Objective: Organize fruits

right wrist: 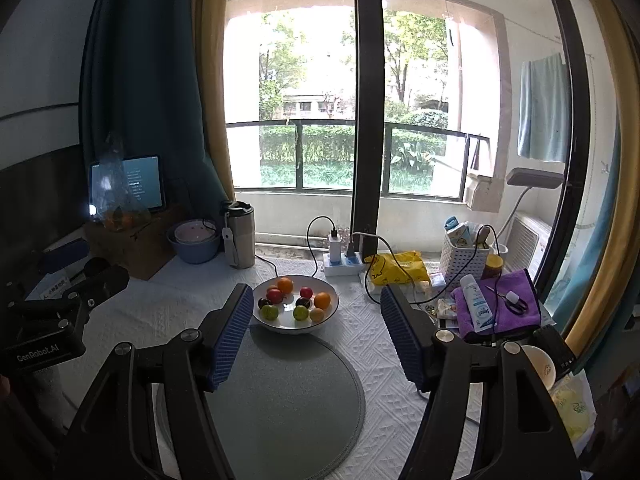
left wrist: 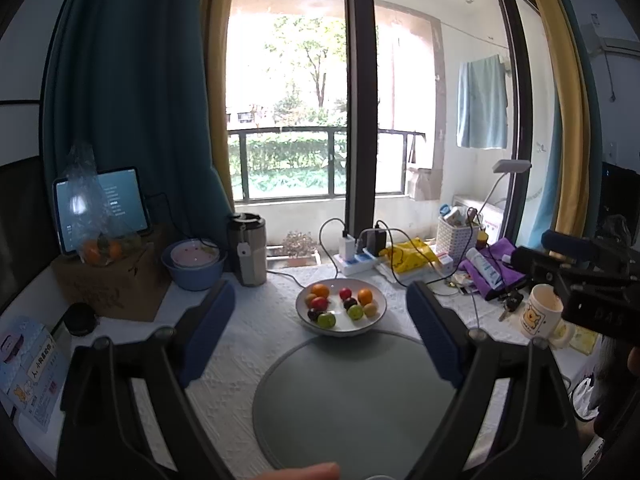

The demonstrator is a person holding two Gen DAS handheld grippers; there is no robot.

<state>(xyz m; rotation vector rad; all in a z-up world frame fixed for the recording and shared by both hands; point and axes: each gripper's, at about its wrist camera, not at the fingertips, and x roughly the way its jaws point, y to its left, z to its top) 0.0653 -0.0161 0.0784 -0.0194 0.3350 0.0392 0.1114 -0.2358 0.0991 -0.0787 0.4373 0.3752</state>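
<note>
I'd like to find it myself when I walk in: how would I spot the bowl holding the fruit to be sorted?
Face the big window and look down at the white tablecloth in front of it. Just beyond the round grey mat sits a shallow white bowl of small orange, red, green and dark fruits. The other bowl, blue, stands back left with no loose fruit showing.

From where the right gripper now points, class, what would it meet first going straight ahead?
Probably the white bowl of fruit: the open right gripper aims slightly downward over the grey round mat, so it could touch the mat first; depth is unclear.
</note>
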